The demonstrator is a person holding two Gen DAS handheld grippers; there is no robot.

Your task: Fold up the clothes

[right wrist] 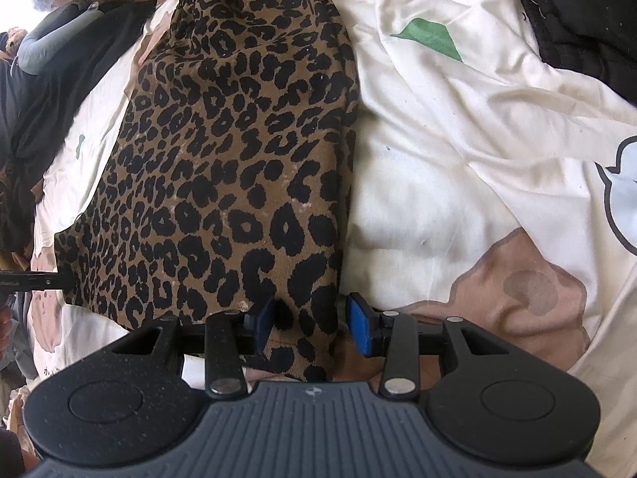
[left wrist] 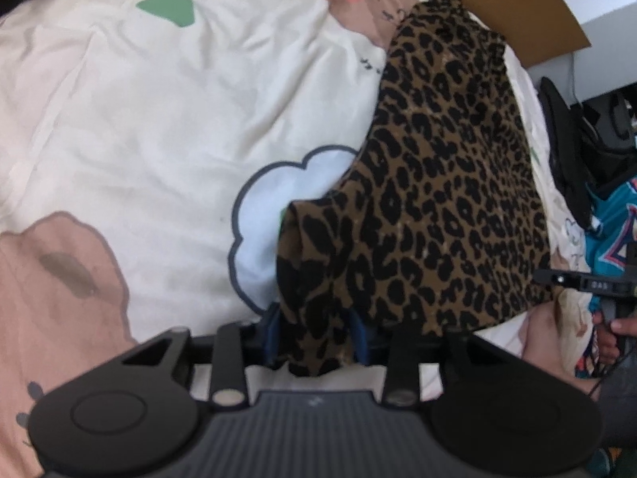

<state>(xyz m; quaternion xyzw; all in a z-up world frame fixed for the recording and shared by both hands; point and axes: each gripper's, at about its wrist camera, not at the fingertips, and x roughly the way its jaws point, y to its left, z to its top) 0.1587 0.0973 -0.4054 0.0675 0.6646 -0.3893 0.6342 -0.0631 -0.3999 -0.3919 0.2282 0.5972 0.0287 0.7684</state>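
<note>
Leopard-print skirt [right wrist: 235, 151] (elastic waistband farthest away) lies on the bedsheet [right wrist: 458, 167]; left gripper [left wrist: 314, 330] fingers pinch its hem, right gripper [right wrist: 312, 318] fingers half-open, straddling its corner.

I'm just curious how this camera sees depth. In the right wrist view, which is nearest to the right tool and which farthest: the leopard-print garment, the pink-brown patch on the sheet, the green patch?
1. Leopard-print garment: between the right tool's pads.
2. Pink-brown patch: just right, low.
3. Green patch: far, upper right.
</note>
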